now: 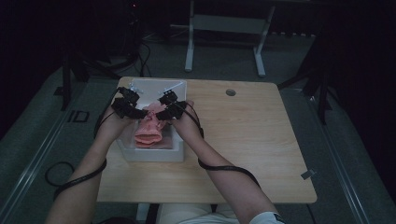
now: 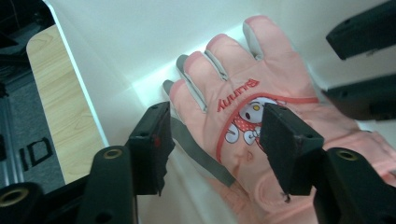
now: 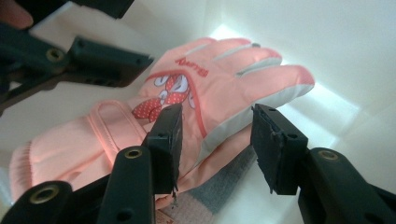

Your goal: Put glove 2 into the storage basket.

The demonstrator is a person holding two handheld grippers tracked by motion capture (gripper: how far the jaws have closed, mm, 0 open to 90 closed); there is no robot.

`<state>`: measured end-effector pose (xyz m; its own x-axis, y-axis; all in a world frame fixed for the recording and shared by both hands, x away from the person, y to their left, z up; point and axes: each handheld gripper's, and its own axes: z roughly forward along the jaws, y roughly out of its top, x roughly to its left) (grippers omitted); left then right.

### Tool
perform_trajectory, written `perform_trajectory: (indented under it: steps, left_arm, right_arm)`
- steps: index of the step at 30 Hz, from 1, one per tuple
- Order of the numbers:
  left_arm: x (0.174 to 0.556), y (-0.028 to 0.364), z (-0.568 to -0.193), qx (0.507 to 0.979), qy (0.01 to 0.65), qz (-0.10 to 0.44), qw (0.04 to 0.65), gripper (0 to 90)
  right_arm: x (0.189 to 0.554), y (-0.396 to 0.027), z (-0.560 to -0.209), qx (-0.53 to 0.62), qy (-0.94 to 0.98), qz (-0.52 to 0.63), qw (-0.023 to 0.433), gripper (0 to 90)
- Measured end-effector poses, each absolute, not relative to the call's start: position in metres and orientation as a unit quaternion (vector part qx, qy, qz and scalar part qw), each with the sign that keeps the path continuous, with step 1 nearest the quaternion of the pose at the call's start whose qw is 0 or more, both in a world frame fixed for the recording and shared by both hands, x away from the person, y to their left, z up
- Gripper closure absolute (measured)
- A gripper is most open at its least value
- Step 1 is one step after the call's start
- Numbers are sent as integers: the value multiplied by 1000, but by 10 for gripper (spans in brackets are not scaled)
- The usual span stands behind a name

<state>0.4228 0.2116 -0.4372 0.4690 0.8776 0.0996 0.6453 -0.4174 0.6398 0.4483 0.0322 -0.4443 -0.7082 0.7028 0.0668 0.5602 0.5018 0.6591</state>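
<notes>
Glove (image 2: 261, 98) lies flat in the white box (image 1: 154, 154), fingers toward the far wall, a second glove (image 3: 224, 186) under it. Left gripper (image 2: 215, 140) and right gripper (image 3: 217, 140) both stand apart over it, gripping nothing. Risk: closing now pinches both gloves together, or just the top fabric, which slips out on lift.
</notes>
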Motion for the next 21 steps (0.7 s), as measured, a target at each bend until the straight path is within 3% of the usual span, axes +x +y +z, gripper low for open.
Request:
perform_trajectory:
  steps: [12,21]
  left_arm:
    - [406,189,-427,811,451,190,320,397]
    - [388,164,-414,806,425,159,379,409]
  right_arm:
    - [435,-7,-406,343,845,397,107,538]
    - [413,-58,-393,328,840,410,139,600]
